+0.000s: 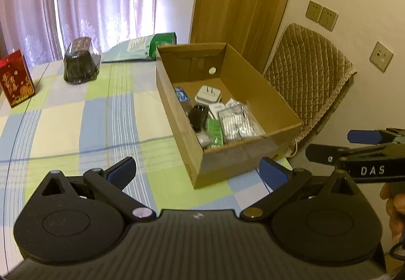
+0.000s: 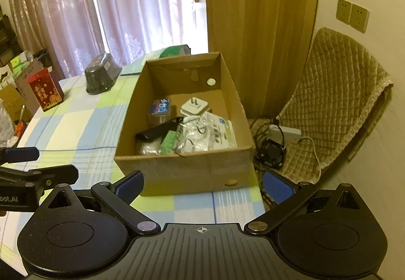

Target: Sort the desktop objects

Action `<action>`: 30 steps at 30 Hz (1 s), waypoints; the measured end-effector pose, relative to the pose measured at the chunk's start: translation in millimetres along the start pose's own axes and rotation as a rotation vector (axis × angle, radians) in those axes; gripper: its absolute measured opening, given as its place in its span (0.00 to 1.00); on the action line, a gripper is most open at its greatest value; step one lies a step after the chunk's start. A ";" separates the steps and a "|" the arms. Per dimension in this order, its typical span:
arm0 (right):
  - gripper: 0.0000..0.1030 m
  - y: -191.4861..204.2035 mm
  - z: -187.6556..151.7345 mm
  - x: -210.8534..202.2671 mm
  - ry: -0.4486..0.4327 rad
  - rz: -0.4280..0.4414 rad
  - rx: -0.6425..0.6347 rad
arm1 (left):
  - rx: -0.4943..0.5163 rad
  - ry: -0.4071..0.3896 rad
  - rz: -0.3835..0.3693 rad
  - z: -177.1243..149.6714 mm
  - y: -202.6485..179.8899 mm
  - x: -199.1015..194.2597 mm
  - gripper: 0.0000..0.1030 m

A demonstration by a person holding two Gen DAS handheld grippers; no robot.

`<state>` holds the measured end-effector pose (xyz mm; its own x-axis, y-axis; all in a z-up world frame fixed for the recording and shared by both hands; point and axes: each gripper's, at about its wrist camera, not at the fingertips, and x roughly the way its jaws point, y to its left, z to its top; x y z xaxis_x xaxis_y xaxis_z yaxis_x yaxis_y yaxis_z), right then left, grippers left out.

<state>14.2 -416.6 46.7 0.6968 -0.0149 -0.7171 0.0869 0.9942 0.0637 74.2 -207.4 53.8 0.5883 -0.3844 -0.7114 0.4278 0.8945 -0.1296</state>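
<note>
An open cardboard box (image 1: 255,92) (image 2: 238,108) sits on the checked tablecloth near the table's right edge. Inside lie a white plug adapter (image 1: 208,95) (image 2: 194,106), a black charger (image 1: 198,116) (image 2: 159,131), a blue-labelled tin (image 2: 161,107), a green packet (image 1: 214,132) (image 2: 169,144) and clear plastic packets (image 1: 236,120) (image 2: 206,133). My left gripper (image 1: 198,172) hovers open and empty in front of the box. My right gripper (image 2: 203,182) is open and empty too, close to the box's near wall; it also shows at the right edge of the left wrist view.
A red gift box (image 1: 16,77) (image 2: 45,89), a dark plastic container (image 1: 81,62) (image 2: 101,75) and a green-and-white bag (image 1: 149,46) stand at the table's far side. A padded chair (image 1: 308,77) (image 2: 336,103) and a power strip with cables (image 2: 283,132) are to the right.
</note>
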 end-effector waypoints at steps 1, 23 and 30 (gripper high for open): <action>1.00 -1.3 -1.4 -1.7 0.003 -0.003 0.004 | -0.002 -0.001 0.011 -2.2 -1.1 -2.1 0.99; 1.00 3.8 -18.6 -25.0 0.027 -0.015 0.016 | -0.045 0.011 0.039 -20.6 -5.2 -19.8 0.99; 1.00 10.9 -20.8 -26.9 0.037 -0.013 0.013 | -0.048 0.012 0.047 -24.8 -2.2 -23.2 0.99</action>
<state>-18.4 -403.0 52.3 0.6687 -0.0240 -0.7432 0.1053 0.9925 0.0627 42.6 -194.7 53.5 0.5984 -0.3388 -0.7260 0.3662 0.9217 -0.1283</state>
